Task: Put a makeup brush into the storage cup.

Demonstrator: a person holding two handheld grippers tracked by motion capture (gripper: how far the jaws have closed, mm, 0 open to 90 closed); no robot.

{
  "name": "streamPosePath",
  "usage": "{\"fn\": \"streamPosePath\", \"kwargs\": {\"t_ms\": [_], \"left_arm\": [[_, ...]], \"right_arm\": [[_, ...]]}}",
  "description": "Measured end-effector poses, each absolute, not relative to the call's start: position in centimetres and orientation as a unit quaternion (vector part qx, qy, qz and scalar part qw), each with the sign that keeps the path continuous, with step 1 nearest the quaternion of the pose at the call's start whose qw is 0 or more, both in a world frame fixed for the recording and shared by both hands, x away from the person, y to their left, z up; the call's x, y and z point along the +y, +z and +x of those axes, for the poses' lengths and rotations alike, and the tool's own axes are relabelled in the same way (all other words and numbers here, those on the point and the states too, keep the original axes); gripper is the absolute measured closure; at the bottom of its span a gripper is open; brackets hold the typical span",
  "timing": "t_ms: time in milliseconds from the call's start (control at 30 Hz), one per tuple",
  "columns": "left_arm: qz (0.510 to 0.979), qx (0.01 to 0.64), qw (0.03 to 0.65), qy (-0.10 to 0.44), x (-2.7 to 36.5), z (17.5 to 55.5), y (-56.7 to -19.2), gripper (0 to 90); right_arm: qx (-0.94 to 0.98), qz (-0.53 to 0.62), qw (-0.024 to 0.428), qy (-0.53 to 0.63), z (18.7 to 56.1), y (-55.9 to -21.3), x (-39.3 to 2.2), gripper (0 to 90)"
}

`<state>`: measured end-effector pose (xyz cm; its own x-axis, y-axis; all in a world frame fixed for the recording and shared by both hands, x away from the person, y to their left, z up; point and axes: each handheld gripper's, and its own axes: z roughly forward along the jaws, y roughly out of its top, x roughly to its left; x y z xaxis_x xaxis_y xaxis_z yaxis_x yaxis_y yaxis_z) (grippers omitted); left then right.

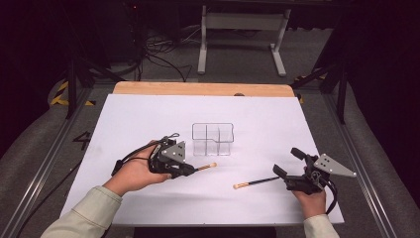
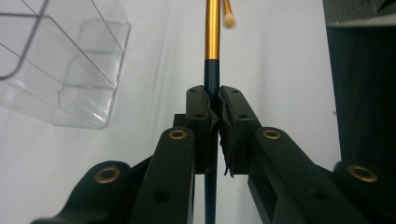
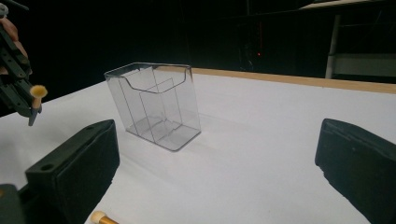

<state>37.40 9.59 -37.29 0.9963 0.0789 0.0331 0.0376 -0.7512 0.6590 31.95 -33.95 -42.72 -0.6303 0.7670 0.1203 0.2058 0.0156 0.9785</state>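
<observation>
**Left jaws clamped on a brush, right jaws spread beside a second one**

We see a slim makeup brush with a dark handle, gold ferrule and pale tip pinched between the pads of the left gripper; its jaws are closed on the dark handle, and the tip points toward three o'clock in the high view, just off the white table cover. A person's left hand holds that gripper at about eight o'clock from the clear plastic organizer box with inner dividers, which stands upright near the middle of the cover.

A second slim brush of the same make lies flat on the cover at about five o'clock from the box, its pale tip toward nine o'clock and its dark end at the right gripper. That gripper's jaws stand wide apart, with nothing between them, in the right gripper view. The person's right hand holds it near the table's near edge.

Beyond the cover, a wooden table edge shows at twelve o'clock.
</observation>
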Motion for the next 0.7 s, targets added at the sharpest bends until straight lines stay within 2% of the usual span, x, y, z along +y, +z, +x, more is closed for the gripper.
{"fn": "streamPosePath", "kwargs": {"t_ms": [700], "left_arm": [[0.863, 0.076, 0.499, 0.03, 10.0, 38.1, -36.0, 82.6]], "right_arm": [[0.674, 0.359, 0.234, 0.602, 31.9, -42.7, -34.0, 0.6]]}}
